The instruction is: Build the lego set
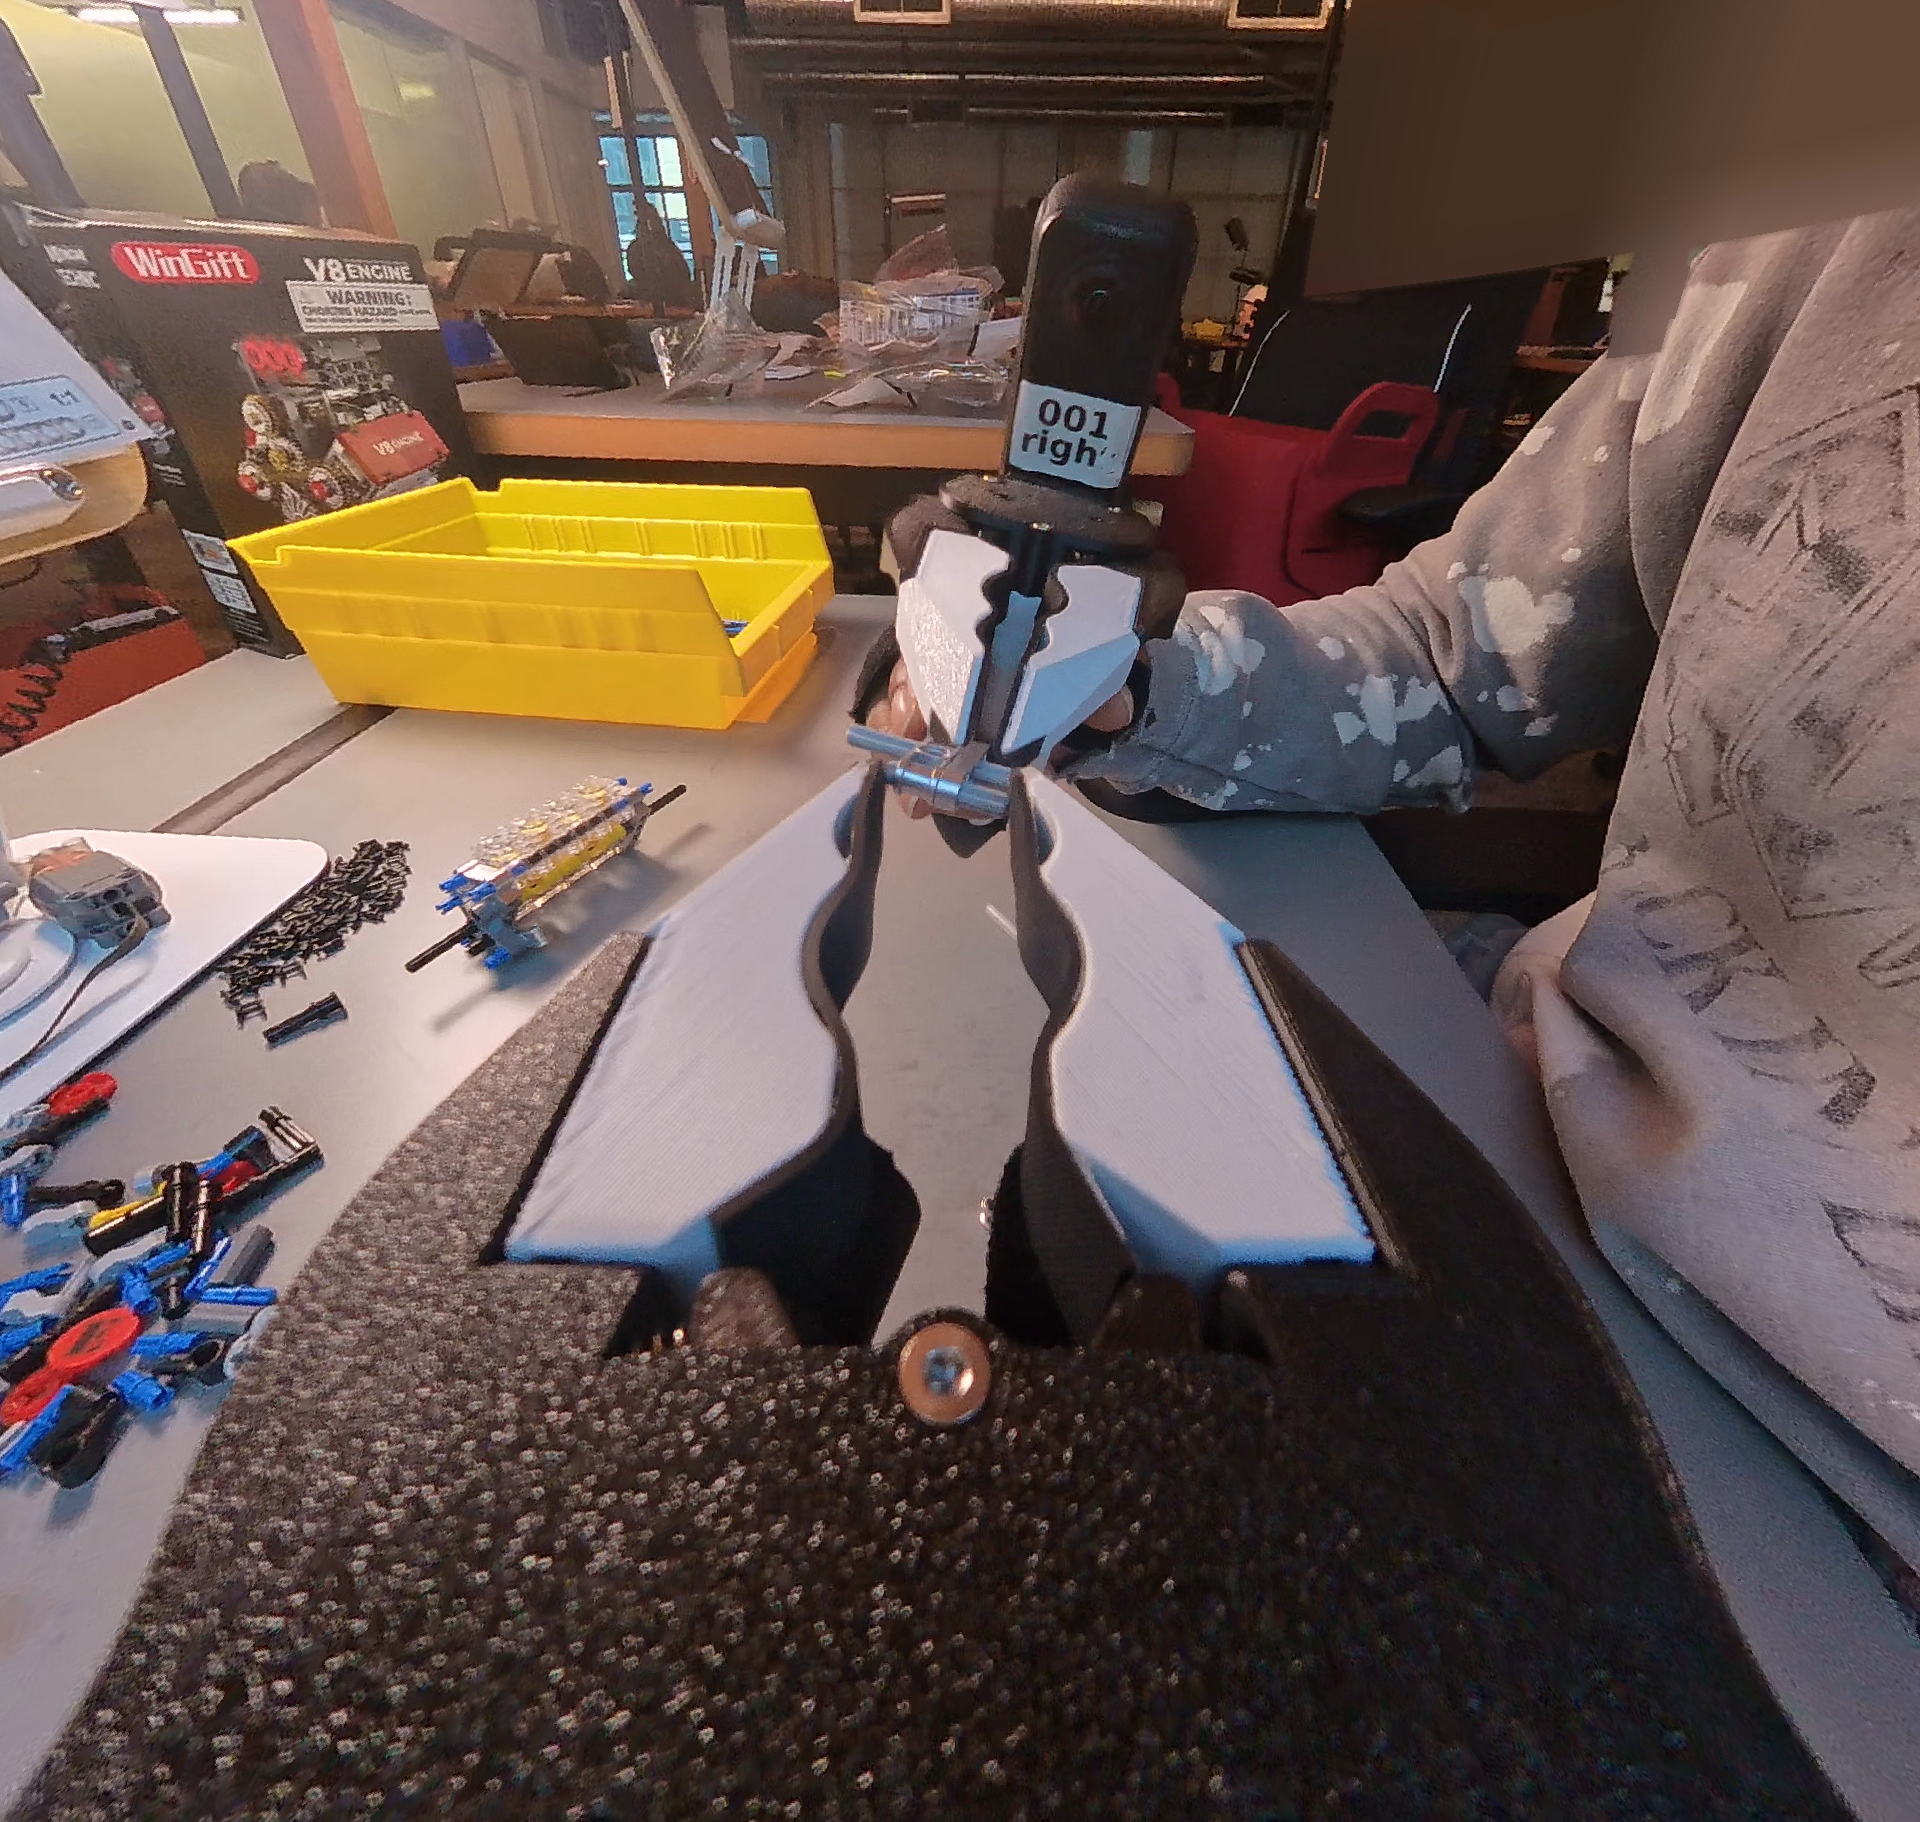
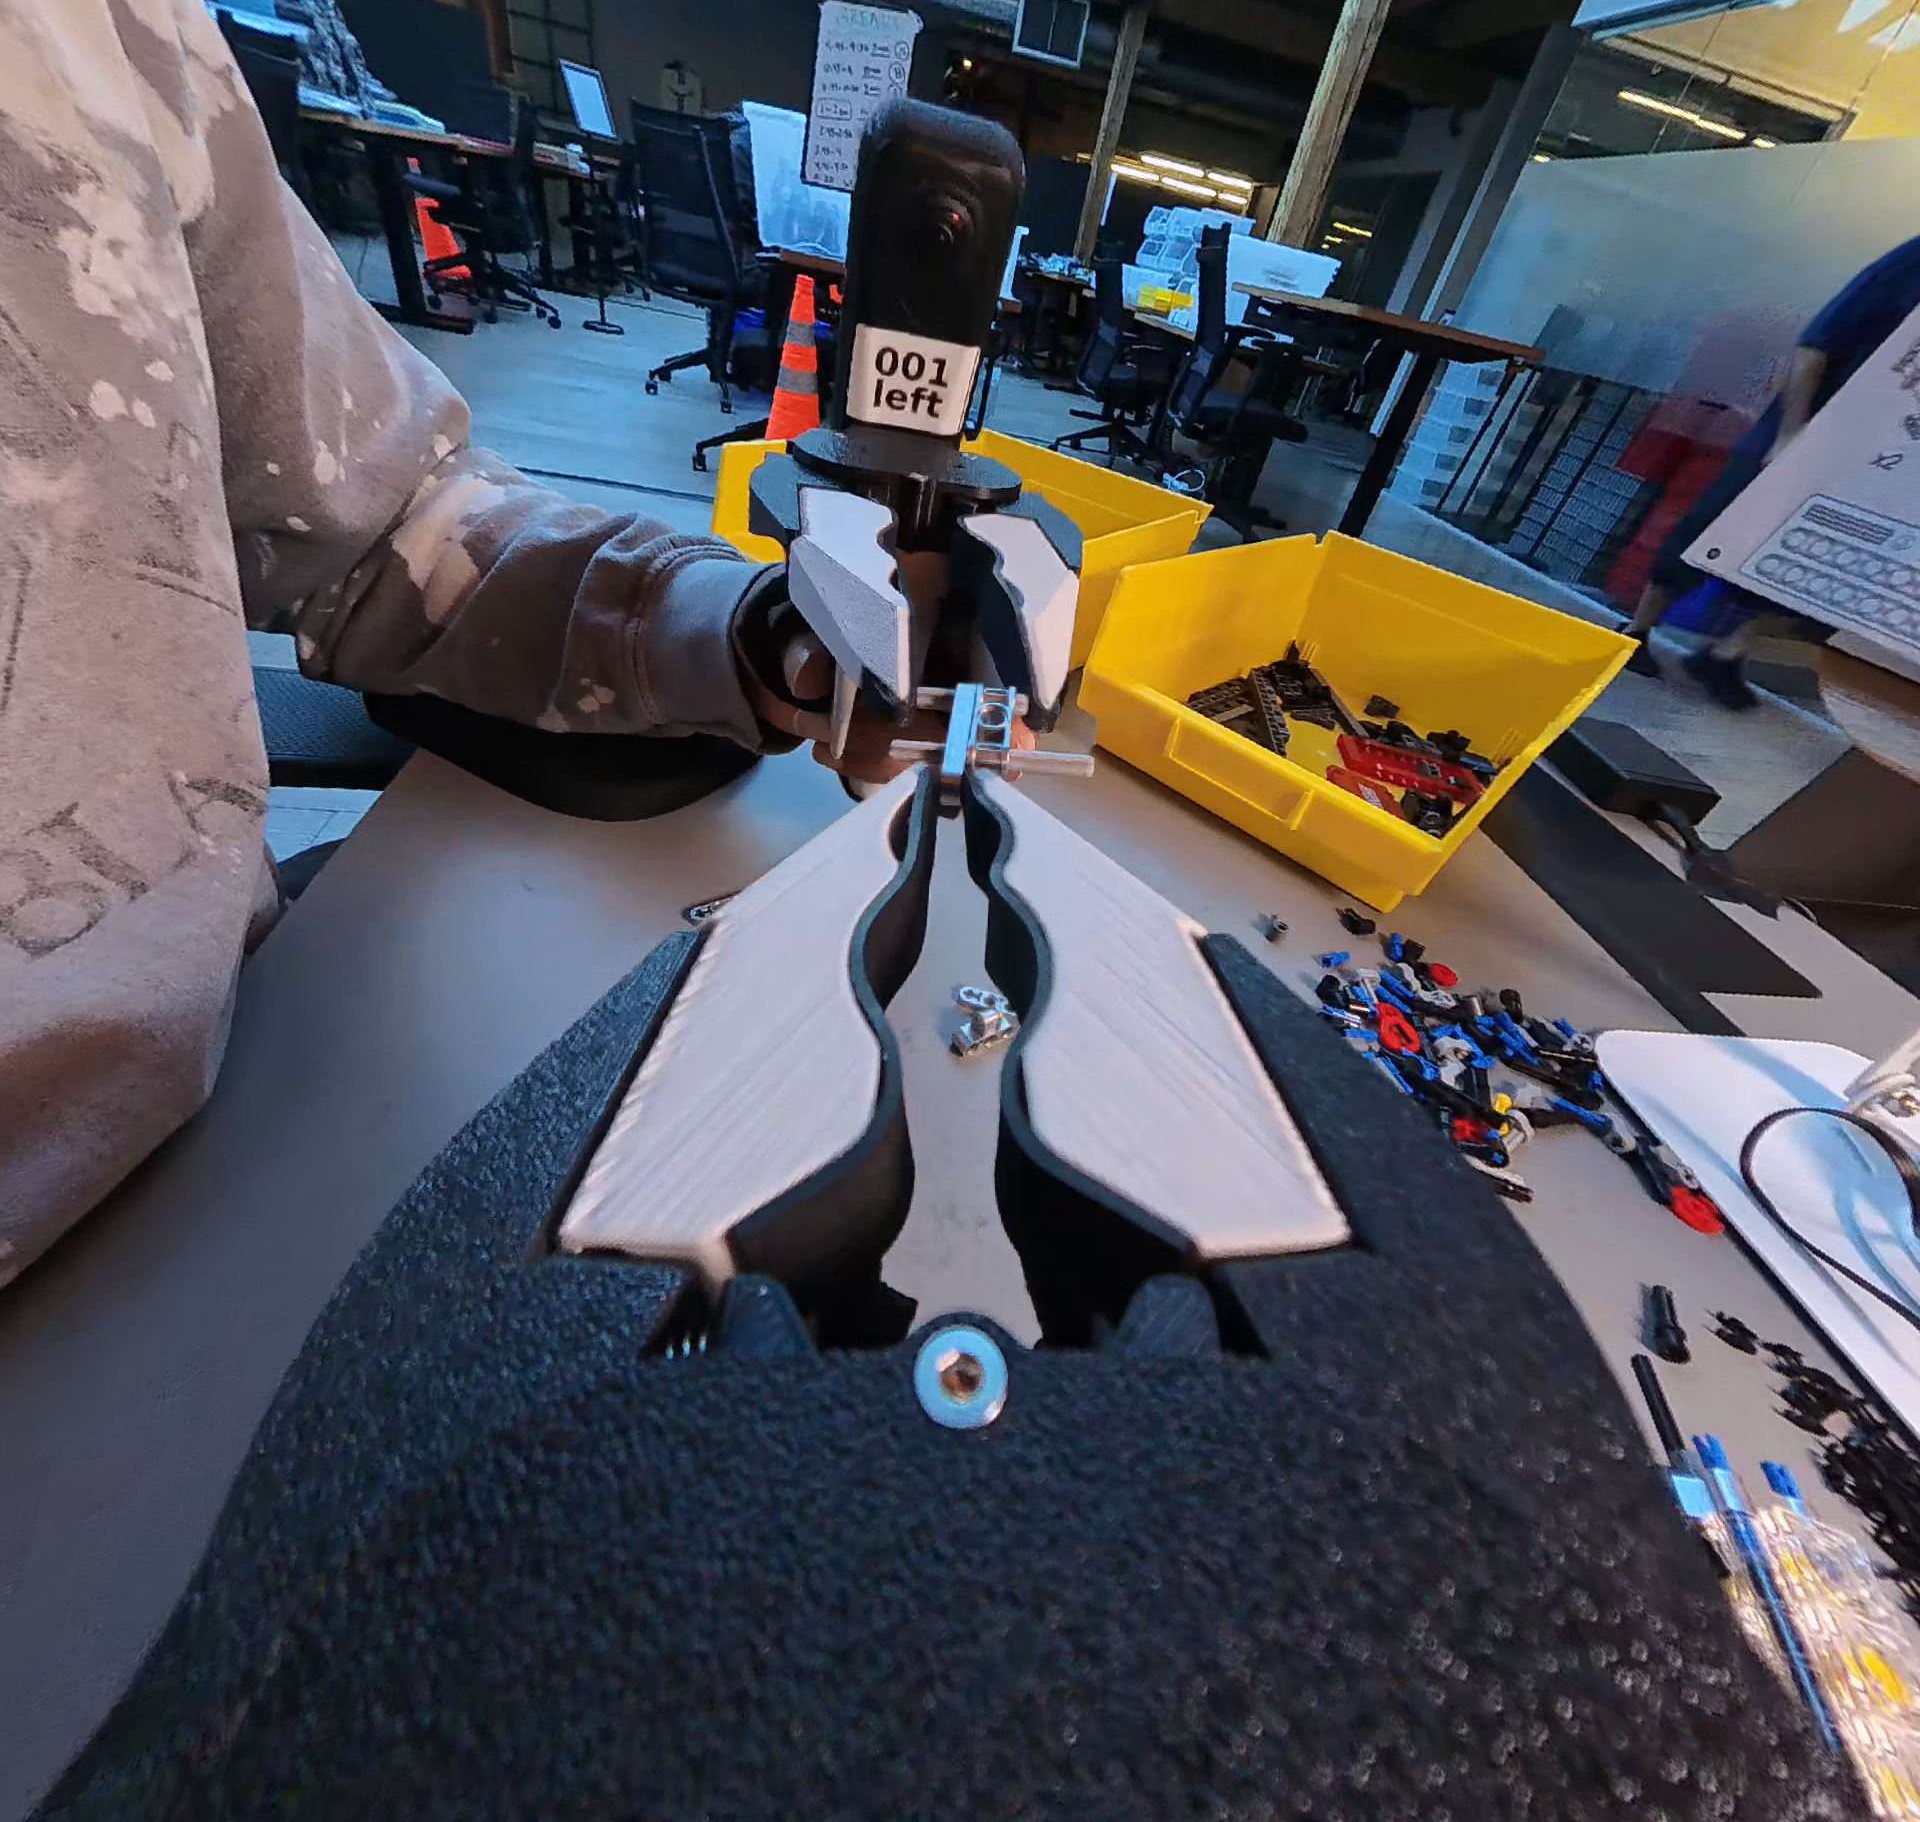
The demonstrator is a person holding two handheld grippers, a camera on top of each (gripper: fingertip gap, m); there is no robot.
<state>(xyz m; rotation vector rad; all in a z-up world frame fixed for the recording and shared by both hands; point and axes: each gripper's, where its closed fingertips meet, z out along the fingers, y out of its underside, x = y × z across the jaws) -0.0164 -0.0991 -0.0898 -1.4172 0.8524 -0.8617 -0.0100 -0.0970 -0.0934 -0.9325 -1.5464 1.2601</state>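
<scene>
Just above the grey worktop (image 1: 582, 1066), the two grippers meet tip to tip over a small silver metal assembly (image 2: 977, 738), a chrome connector block with a thin axle through it. The right gripper (image 2: 948, 793) has its white fingers (image 2: 1132, 1034) drawn almost together at the tips, pinching the lower edge of the connector block. The left gripper (image 1: 940, 801) holds its fingers (image 1: 717, 1034) a little wider; its tips sit at the same assembly, one tip appearing to press the axle, though whether they truly clamp it cannot be told. On the worktop below the assembly, between the right fingers, lies a loose small silver piece (image 2: 983, 1022). Left of the assembly in the left wrist view sit a clear-and-blue brick engine block (image 1: 551, 863), a heap of black pins (image 1: 322, 899) and stacked yellow bins (image 1: 540, 598); beyond it in the right wrist view, a yellow bin (image 2: 1340, 702) holds dark parts.
</scene>
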